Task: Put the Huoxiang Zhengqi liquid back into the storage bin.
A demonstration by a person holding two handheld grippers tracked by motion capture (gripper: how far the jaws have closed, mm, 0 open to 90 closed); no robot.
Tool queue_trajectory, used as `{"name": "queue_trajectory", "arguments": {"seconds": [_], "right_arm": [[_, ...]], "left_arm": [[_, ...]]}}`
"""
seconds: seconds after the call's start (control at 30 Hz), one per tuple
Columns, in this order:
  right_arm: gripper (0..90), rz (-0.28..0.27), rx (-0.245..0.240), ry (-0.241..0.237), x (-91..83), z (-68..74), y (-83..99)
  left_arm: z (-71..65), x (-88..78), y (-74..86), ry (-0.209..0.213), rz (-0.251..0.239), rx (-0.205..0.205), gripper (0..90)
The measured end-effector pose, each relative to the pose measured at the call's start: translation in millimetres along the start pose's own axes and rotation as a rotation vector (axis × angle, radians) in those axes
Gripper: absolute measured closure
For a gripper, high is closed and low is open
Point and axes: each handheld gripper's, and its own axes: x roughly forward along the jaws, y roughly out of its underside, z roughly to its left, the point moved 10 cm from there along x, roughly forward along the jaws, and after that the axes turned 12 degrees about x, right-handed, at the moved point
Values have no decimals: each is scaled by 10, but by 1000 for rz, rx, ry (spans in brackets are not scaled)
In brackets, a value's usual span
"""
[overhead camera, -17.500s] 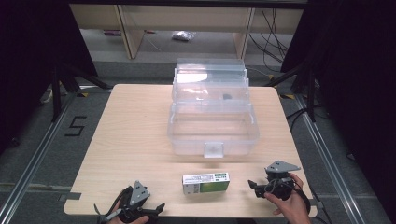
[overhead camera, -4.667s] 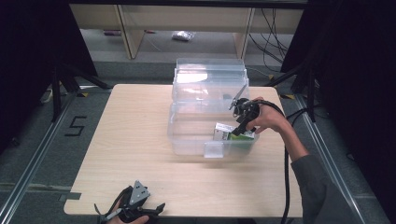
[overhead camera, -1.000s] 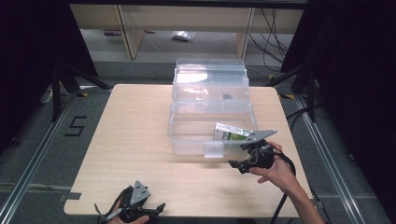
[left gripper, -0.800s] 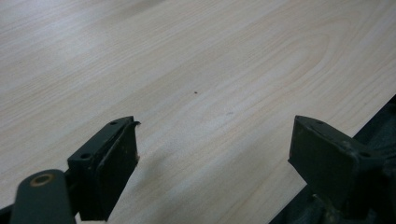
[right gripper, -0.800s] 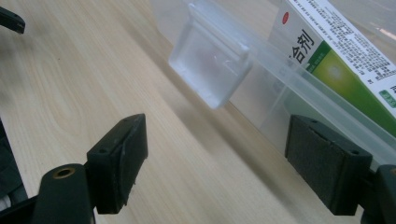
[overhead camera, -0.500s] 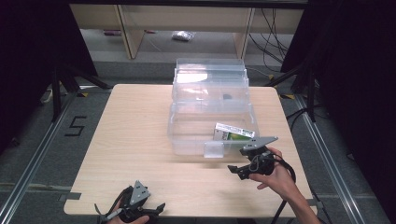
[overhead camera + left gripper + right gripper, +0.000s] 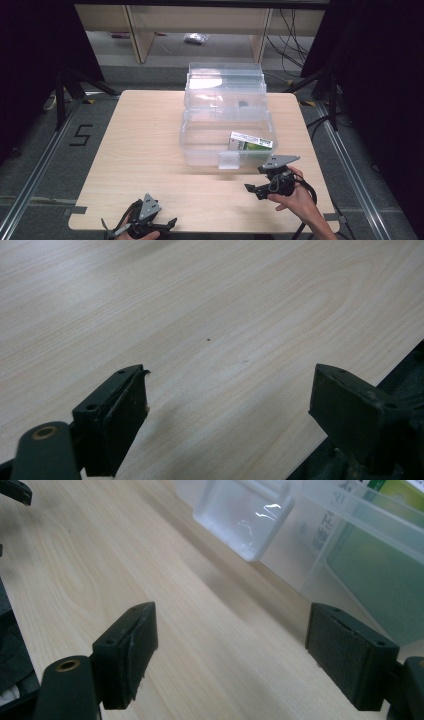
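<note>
A clear plastic box (image 7: 200,137) stands open in the middle of the table, its lid (image 7: 225,82) tipped back. A green and white carton (image 7: 251,141) lies inside it at the right; through the clear wall the carton (image 7: 385,590) looks blurred green. My right gripper (image 7: 252,189) hovers low over the table just in front of the box's right corner, jaws open with nothing between them. The box's front latch (image 7: 245,517) hangs ahead of it. My left gripper (image 7: 167,223) rests at the table's near edge, open and empty, with bare wood (image 7: 225,340) between its jaws.
The wooden table (image 7: 140,150) has free surface left of the box and along the front. A shelf unit (image 7: 200,30) stands behind the table with a small bag on it. Cables run along the floor at the right.
My right gripper has drawn back from the box toward the near edge and sunk lower, leaving the carton inside. The left gripper has stayed put.
</note>
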Motion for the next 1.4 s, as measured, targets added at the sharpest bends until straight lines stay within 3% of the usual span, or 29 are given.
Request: {"name": "queue_trajectory", "arguments": {"seconds": [0.07,0.13,0.17,0.2,0.5,0.53,0.57,0.6,0.63,0.73,0.8,0.9,1.0,1.13,1.2,1.4], "right_arm": [[220,-7,-21,0,-7,-34,25],[219,-5,0,-9,-14,-16,61],[219,-9,-11,-7,-17,-36,78],[220,-2,8,-6,-25,-24,110],[213,-24,27,-16,-65,-46,235],[212,-23,56,-19,-70,-24,259],[209,-27,24,-14,-77,-60,257],[204,-22,60,-20,-86,-29,281],[200,-30,37,-14,-88,-57,276],[206,-36,61,-18,-99,-37,317],[208,-48,34,-21,-95,-53,327],[204,-29,68,-29,-91,-18,394],[197,-35,51,-20,-85,-35,429],[175,-30,80,-19,-85,-22,488],[162,-19,91,-14,-77,-24,530],[162,-12,78,8,-50,-36,596]], "left_arm": [[22,-11,26,1,22,27,149],[22,-9,24,-1,22,25,149],[-2,1,-3,-1,-3,-5,148],[-5,6,-7,2,-7,-3,149],[-5,7,-7,-1,-7,-3,149],[-7,6,-5,2,-5,-2,149],[-6,7,-8,0,-7,-3,148],[-6,6,-8,-1,-7,-4,149],[-5,6,-8,-1,-7,-4,148],[-9,7,-6,4,-5,-1,148],[-2,7,-3,-4,0,2,149],[-6,3,-8,0,-6,2,148],[-6,4,-9,0,-7,1,148],[-6,-4,5,8,13,8,149],[0,8,-8,-6,-5,4,149],[-21,6,-16,4,-9,-2,149]]}}
